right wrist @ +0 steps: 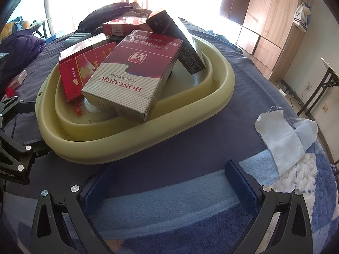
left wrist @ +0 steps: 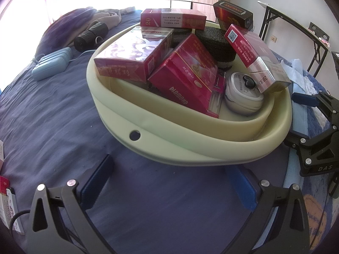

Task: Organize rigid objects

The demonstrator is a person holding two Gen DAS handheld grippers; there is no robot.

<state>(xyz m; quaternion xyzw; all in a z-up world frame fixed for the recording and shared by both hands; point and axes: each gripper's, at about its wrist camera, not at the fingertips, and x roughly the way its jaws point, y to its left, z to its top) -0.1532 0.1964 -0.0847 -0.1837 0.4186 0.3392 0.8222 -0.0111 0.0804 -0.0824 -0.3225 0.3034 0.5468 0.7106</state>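
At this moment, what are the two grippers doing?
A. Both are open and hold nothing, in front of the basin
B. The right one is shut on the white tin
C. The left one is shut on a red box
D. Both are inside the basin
A. The left gripper and the right gripper both show fingers spread wide over the bedding, with nothing between them; the pale green basin of boxes lies ahead of each.

Both wrist views face the basin (left wrist: 190, 148) closely from opposite sides.
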